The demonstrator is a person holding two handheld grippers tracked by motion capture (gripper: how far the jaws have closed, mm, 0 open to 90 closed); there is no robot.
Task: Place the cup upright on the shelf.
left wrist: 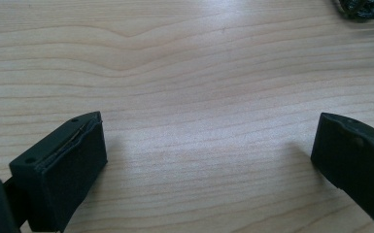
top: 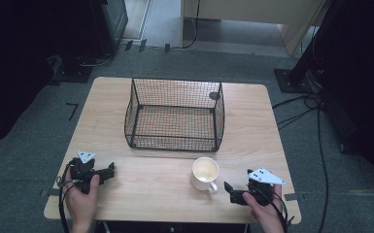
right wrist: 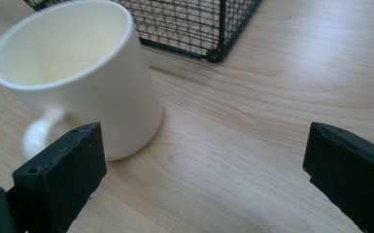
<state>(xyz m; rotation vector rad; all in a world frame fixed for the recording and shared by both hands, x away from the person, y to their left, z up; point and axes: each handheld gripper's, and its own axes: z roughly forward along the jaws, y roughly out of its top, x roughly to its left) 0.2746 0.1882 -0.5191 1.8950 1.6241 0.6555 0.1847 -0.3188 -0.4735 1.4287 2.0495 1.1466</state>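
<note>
Mug: a white mug [top: 205, 173] stands upright on the table [top: 165, 194], just in front of the wire basket and near my right gripper. Its handle points toward my side of the table. In the right gripper view the mug [right wrist: 77, 73] sits at upper left, mouth up, pale inside, handle low at the left.

Right gripper: my right gripper [top: 232, 190] rests low at the table's near right edge, held in my right hand [top: 264, 208]. It is released, jaws spread wide with bare wood between them. In the right gripper view my right gripper [right wrist: 204, 165] has its left jaw just in front of the mug's handle; I cannot tell whether it touches.

Left gripper: my left gripper [top: 108, 171] lies at the near left of the table in my left hand [top: 80, 196], well apart from the mug. It is released too. In the left gripper view my left gripper [left wrist: 209, 155] has its jaws wide apart over plain wood.

Basket: a black wire basket [top: 175, 114] stands at the middle of the table, open at the top. Its corner [right wrist: 213, 29] is just behind the mug in the right gripper view.
</note>
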